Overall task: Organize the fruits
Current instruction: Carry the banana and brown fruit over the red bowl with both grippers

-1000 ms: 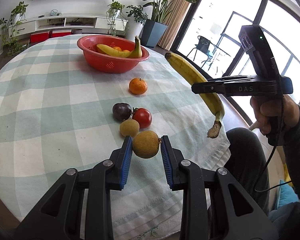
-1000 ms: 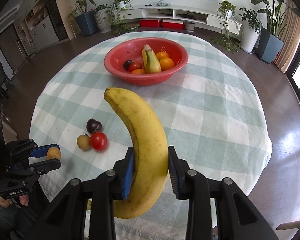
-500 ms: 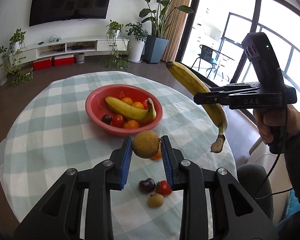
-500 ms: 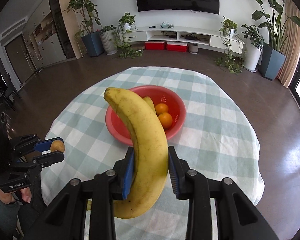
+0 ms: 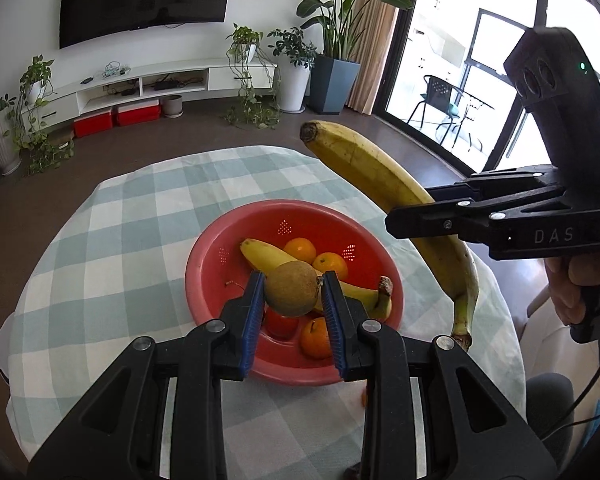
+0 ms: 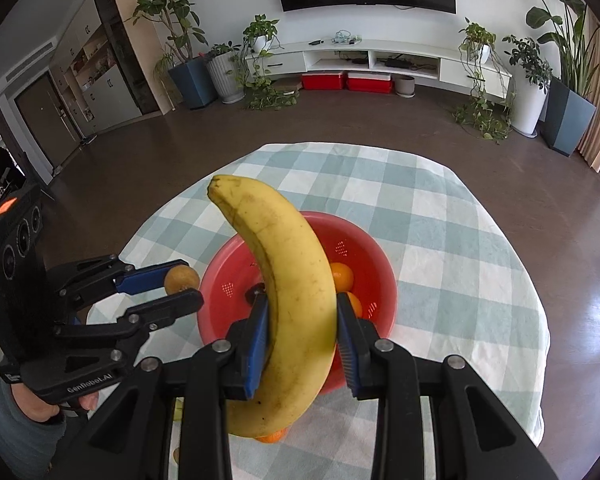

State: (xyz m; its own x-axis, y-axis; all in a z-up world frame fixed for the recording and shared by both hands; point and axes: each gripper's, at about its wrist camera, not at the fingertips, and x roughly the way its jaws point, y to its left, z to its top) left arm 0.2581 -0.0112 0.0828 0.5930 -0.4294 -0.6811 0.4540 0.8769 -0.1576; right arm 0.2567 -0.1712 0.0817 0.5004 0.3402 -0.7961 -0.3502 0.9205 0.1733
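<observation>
My left claw point(image 5: 292, 294) pinches a round brown fruit point(image 5: 292, 289) between its blue pads point(image 5: 253, 312), and I hold it in the air above the red bowl point(image 5: 212, 264). From the right wrist view the same brown fruit point(image 6: 181, 279) sits at the tips of the left claw point(image 6: 180, 286), just over the bowl's near-left rim point(image 6: 210, 304). My right claw point(image 6: 302, 330) clamps a large yellow banana point(image 6: 288, 292) around its middle, blossom tip pointing up and away, stem end hanging below the pads. In the left wrist view that banana point(image 5: 396, 200) slants across the right claw point(image 5: 420, 220), raised above the bowl's right side with its stem pointing down past the rim.

Inside the bowl I see another banana point(image 5: 274, 258) lying across the middle, two oranges point(image 5: 331, 265) behind it, a third orange point(image 5: 316, 338) at the front and something red point(image 5: 282, 326) partly hidden under my left claw. The bowl stands on a round bench covered with a green-and-white checked cloth point(image 5: 140, 220). A sliver of orange point(image 6: 271, 437) shows on the cloth below the held banana.
</observation>
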